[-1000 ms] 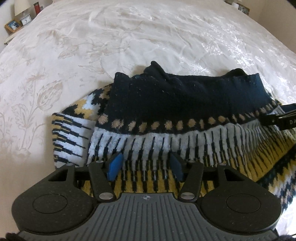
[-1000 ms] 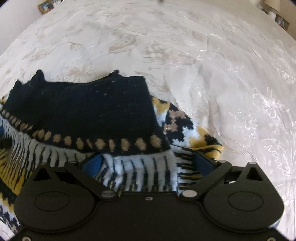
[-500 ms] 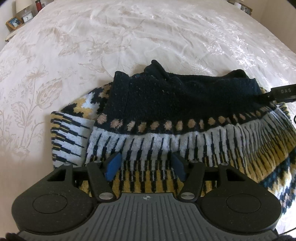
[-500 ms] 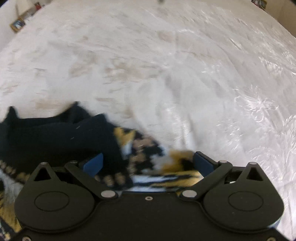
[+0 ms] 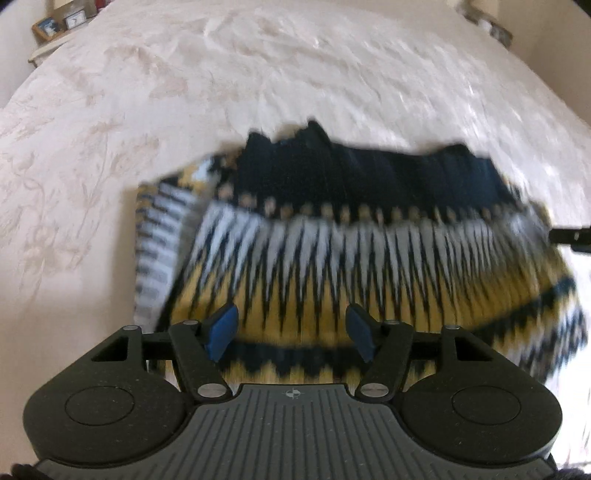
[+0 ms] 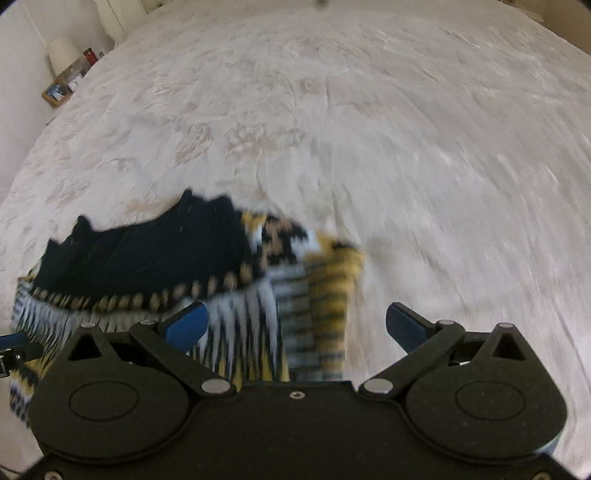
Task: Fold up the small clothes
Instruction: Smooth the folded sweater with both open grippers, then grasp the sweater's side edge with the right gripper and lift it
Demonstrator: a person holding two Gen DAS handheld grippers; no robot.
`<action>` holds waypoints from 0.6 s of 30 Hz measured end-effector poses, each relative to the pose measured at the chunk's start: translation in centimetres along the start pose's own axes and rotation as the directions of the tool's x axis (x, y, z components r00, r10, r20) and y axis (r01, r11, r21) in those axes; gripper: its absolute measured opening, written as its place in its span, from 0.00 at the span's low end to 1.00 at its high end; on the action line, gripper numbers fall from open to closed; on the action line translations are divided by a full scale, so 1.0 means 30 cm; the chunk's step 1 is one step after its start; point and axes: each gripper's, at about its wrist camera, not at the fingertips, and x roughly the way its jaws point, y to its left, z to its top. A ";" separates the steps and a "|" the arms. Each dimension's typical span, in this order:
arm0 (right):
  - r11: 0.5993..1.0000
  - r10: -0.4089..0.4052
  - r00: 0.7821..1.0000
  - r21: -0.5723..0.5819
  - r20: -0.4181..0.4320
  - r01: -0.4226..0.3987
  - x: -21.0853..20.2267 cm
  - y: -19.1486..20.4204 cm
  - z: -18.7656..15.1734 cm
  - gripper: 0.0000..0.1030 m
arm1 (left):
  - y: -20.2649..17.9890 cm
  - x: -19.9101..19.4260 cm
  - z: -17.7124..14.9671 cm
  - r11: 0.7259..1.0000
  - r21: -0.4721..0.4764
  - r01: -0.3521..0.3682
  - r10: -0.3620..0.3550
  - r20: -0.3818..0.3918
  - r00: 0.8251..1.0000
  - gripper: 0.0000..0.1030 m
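Note:
A knitted sweater [image 5: 351, 251] with a navy band and white, yellow and black zigzags lies folded on the bed, blurred by motion. My left gripper [image 5: 291, 330] hovers over its near yellow part. Its jaws are opening; the blue pads [image 5: 221, 328] stand apart and press on nothing, with only cloth below them. My right gripper [image 6: 295, 326] stands wide open above the sweater's [image 6: 155, 258] right edge, gripping nothing. The right gripper's tip [image 5: 570, 236] shows at the right edge of the left wrist view. The left gripper's tip [image 6: 11, 343] shows at the left edge of the right wrist view.
A white bedspread [image 5: 184, 92] with a pale floral pattern covers the bed all around the sweater. A bedside table with a picture frame and clock [image 5: 55, 24] stands at the far left corner. A lamp [image 6: 62, 55] stands beside it.
Both grippers have drawn back from the sweater, so more of it shows. The left jaws have widened. The right view swung off to the side, then rolled back over the sweater's right edge.

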 end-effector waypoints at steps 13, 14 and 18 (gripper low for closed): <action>0.973 0.140 0.989 0.193 -0.057 -0.126 -0.065 -0.093 -0.167 0.99 | 0.028 0.071 -0.098 0.999 -0.012 -0.053 0.052 -0.097 0.994 0.70; 0.965 0.156 0.986 0.223 -0.064 -0.139 -0.059 -0.110 -0.177 0.99 | 0.022 0.069 -0.101 0.998 -0.018 -0.055 0.053 -0.100 0.994 0.70; 0.944 0.193 0.977 0.287 -0.085 -0.162 -0.013 -0.146 -0.189 1.00 | 0.019 0.084 -0.094 0.998 -0.025 -0.064 0.061 -0.110 0.992 0.75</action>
